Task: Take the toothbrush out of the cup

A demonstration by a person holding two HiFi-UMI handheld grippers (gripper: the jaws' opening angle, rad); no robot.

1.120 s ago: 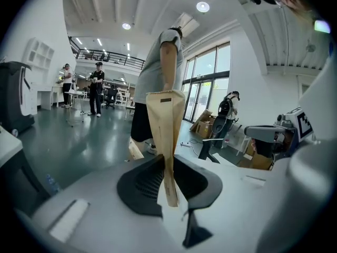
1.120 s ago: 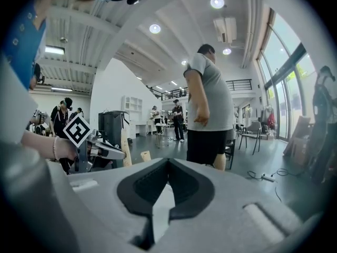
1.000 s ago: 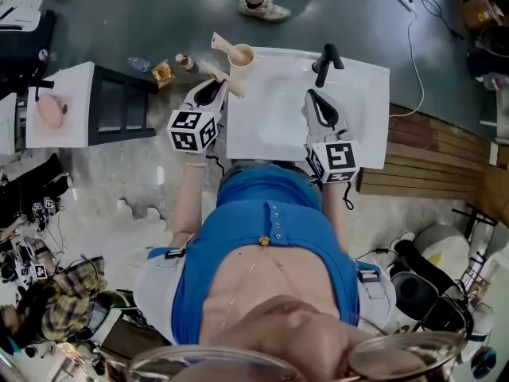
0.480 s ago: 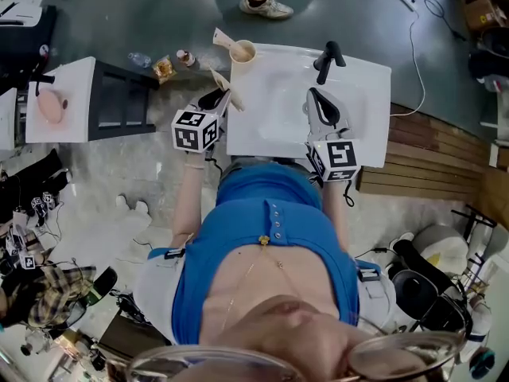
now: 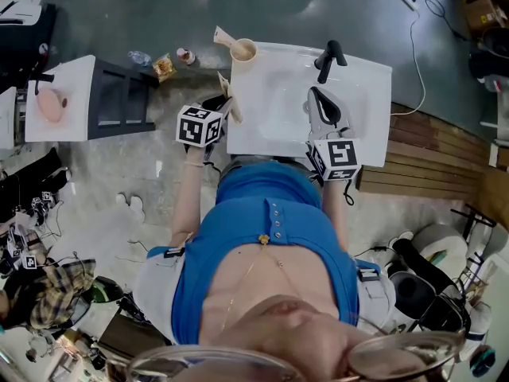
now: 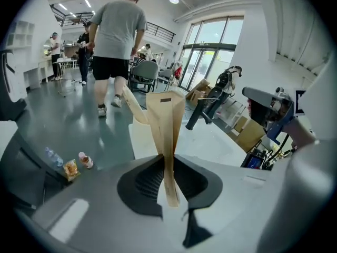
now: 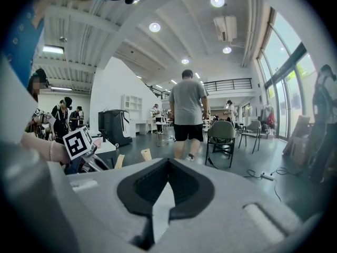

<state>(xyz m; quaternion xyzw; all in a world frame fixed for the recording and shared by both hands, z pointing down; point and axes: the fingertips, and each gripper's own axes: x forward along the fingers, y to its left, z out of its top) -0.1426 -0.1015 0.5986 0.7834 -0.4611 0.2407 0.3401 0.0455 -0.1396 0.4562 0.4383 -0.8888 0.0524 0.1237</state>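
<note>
Left gripper view: my left tool (image 6: 167, 179) pinches the toothbrush (image 6: 166, 121) end, near the cup (image 5: 242, 52); thin hold may pivot loose.

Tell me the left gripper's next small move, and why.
Probably lower the left gripper to the sink's rim and open it: its jaws are clamped on the toothbrush, which is already out of the cup and held by the sink's left edge.

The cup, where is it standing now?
In the head view the cup stands at the far left corner of the white sink, left of the black faucet.
</note>
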